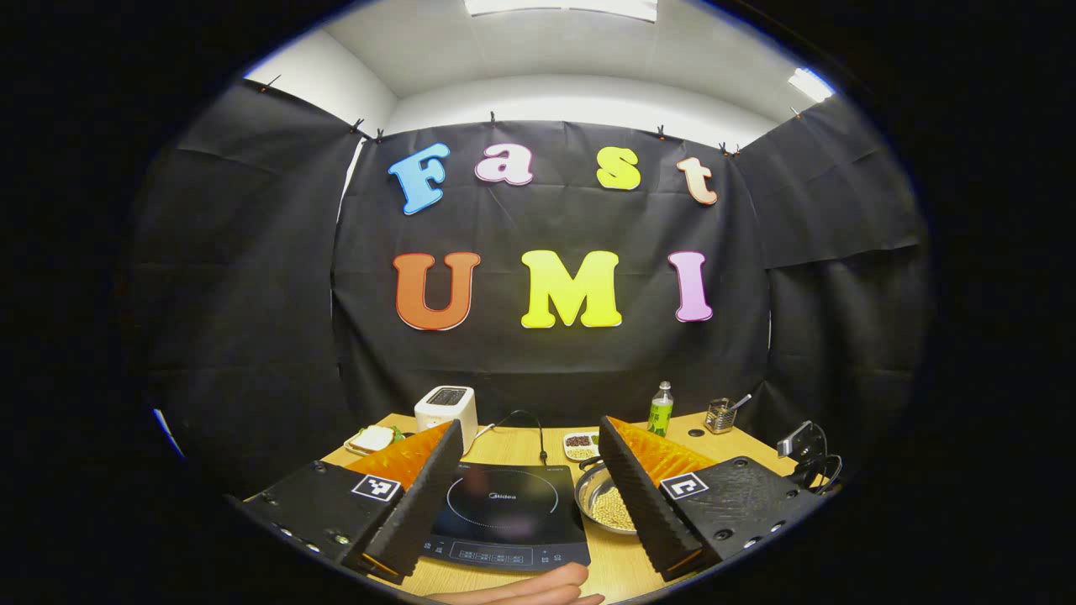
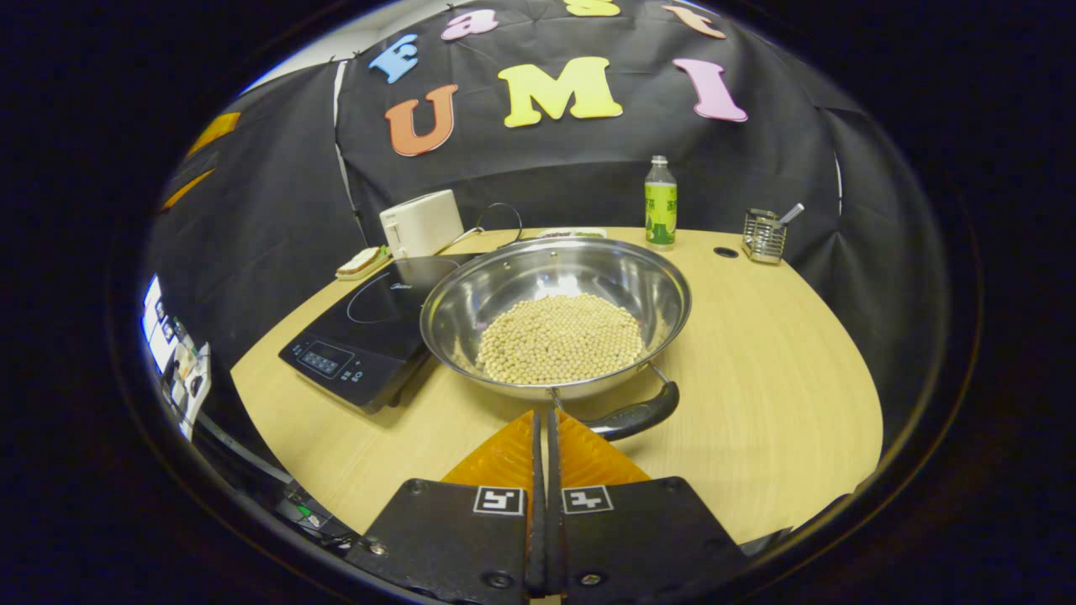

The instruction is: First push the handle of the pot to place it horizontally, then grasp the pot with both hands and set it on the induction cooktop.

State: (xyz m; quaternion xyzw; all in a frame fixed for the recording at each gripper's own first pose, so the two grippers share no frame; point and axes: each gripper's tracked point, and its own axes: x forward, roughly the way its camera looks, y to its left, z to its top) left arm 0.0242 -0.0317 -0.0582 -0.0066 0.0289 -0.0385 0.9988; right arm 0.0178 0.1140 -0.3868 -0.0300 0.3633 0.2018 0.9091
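The round steel pot of pale beans sits on the wooden table touching the black induction cooktop; the right gripper, jaws closed together, nears its black handle; the left gripper hovers wide apart.

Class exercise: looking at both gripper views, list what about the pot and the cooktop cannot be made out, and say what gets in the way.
- Left gripper view: most of the pot is hidden behind one finger of the left gripper.
- Left gripper view: the induction cooktop control markings are too small.
- Right gripper view: the cooktop's right edge is covered by the pot.
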